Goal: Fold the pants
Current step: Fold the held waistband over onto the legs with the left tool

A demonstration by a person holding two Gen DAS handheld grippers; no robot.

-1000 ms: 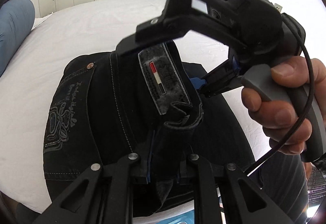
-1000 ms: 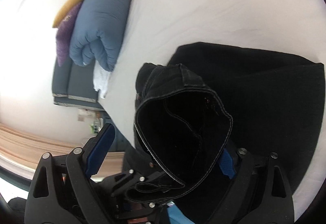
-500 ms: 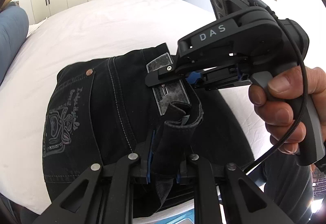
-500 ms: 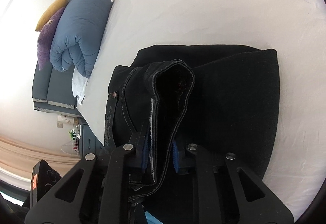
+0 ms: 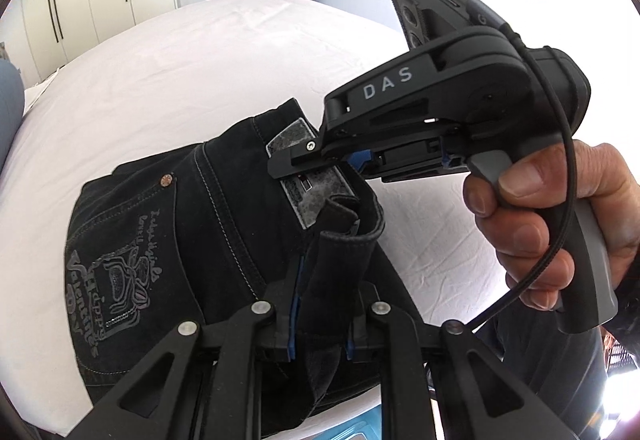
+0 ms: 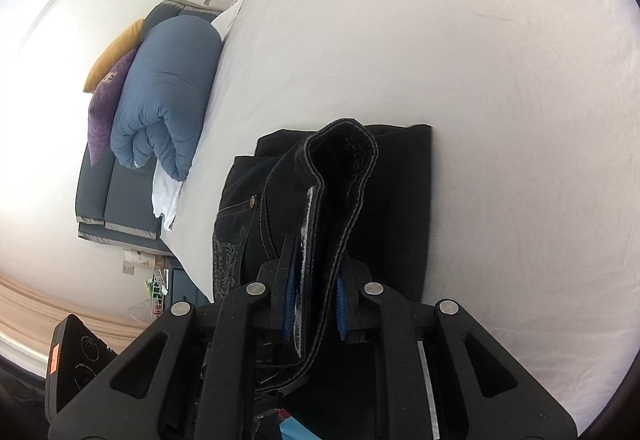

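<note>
Both tongs clamped on pants (image 5: pixel 224 224) waistband | right tongs (image 6: pixel 314 304) just closed | left tongs (image 5: pixel 320 316) angled down

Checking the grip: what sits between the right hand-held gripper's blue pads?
A fold of the black jeans' waistband, pinched by the right hand-held gripper; right wrist view.

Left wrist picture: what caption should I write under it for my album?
Both grippers, left gripper and right gripper, pinch the waistband of black pants on a white bed.
</note>
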